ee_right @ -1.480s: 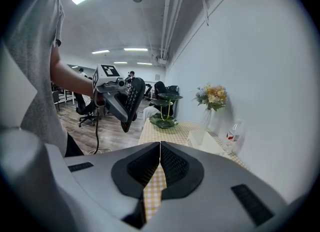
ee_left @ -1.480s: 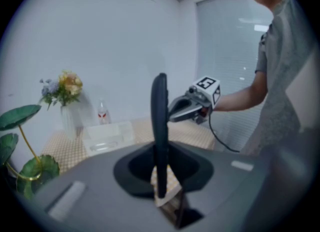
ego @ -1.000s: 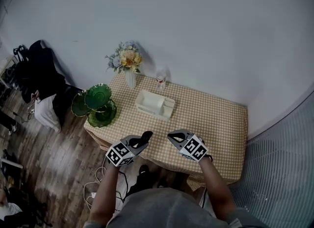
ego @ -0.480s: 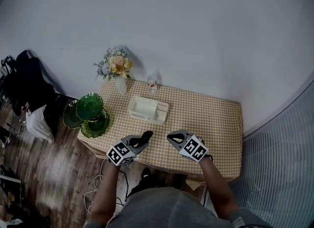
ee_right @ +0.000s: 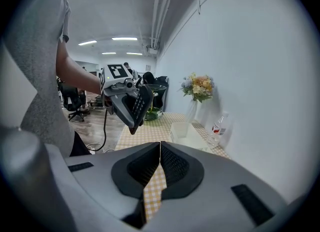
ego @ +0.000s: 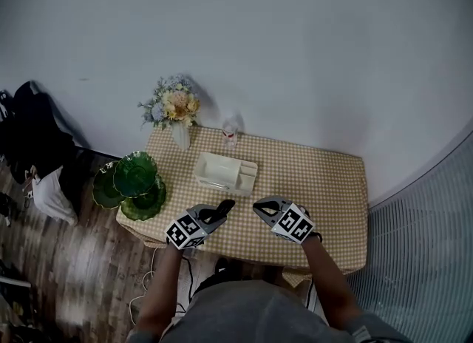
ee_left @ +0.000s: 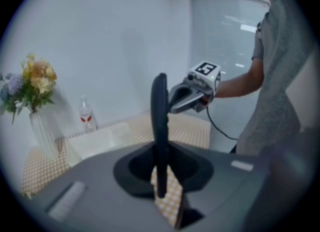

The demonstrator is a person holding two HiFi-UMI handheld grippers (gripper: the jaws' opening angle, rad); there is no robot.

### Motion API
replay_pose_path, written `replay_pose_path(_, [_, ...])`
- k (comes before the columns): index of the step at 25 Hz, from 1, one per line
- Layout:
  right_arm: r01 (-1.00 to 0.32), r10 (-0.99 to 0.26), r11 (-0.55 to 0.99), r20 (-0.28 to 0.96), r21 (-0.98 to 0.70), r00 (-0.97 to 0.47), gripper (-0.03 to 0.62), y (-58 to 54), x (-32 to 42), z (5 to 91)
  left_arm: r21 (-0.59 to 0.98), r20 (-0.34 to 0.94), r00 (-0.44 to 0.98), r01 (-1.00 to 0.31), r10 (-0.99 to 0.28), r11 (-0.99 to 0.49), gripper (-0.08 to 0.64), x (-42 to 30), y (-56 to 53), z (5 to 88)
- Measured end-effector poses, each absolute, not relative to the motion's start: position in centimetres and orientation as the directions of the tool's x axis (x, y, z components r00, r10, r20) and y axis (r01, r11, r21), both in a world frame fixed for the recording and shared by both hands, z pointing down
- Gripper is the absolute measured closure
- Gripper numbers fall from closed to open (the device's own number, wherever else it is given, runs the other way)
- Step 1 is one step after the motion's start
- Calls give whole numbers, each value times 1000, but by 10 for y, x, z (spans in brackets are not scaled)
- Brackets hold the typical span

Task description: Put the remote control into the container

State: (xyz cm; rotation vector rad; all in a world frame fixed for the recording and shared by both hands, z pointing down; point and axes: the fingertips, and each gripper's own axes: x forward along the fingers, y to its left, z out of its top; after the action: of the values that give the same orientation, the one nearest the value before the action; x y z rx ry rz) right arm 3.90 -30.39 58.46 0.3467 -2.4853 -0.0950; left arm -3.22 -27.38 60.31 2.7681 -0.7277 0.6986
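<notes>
My left gripper [ego: 219, 210] is shut on a black remote control [ego: 222, 207], which sticks up edge-on between its jaws [ee_left: 159, 111]. It hovers over the front edge of the checkered table [ego: 325, 186]. The white container [ego: 225, 173] lies further back on the table, left of centre, and shows beyond the remote in the left gripper view [ee_left: 97, 141]. My right gripper [ego: 260, 205] is beside the left one, shut and holding nothing, its pads [ee_right: 165, 158] meeting. The right gripper view shows the left gripper [ee_right: 131, 126] with the remote's button face [ee_right: 140, 102].
A white vase of flowers [ego: 173, 109] and a small water bottle [ego: 230, 135] stand at the table's back edge. Green glass dishes [ego: 133, 183] sit off the left end. A dark bag [ego: 33, 123] and cables lie on the wooden floor at left.
Both grippers have come closer to the table and the container; they now hang over its front edge. The left still holds the remote, and the right stays shut.
</notes>
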Motion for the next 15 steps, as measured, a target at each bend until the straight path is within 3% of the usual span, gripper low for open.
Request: replay_pose_path(15, [-298,-310,947,562,117,-766,572,-334,-11,595,62,524,802,-372,-287,-926,500,-70,-314,631])
